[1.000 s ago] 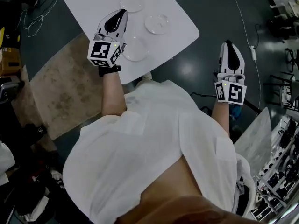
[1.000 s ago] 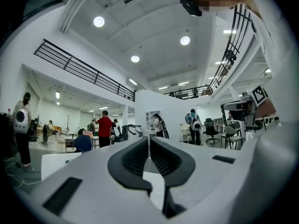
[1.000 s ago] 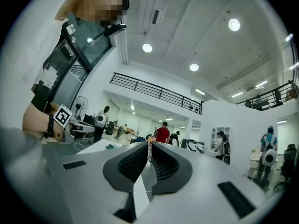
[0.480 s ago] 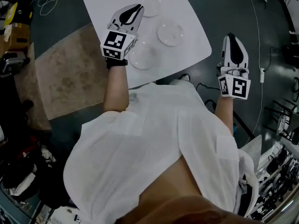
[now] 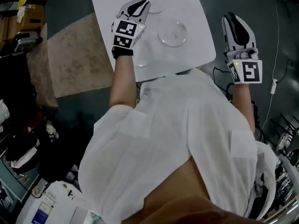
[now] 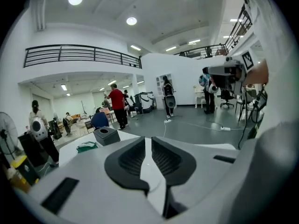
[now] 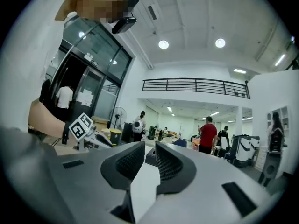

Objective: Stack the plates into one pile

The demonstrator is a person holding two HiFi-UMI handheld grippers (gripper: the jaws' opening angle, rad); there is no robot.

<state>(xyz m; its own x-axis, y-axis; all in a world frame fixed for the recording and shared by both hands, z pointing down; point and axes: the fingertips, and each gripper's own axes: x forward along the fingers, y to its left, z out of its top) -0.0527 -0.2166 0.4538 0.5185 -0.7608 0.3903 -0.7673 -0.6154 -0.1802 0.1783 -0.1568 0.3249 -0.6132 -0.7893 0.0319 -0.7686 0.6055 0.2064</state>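
Three clear glass plates lie apart on the white table: a far plate, a middle plate and a near plate partly under my left wrist. My left gripper hovers over the table just left of the far plate. Its jaws are opening, with a narrow gap and nothing between them. My right gripper hangs over the floor off the table's right edge. It shows a slim gap and holds nothing.
A dark box and a green item sit at the table's far end. A beige rug lies left of the table. Cables trail on the floor at the right, clutter at the left. People stand far off.
The head view has swung, so the table sits more central. My right gripper has come forward, up beside the table's right edge. The left gripper stays over the table by the far plate.
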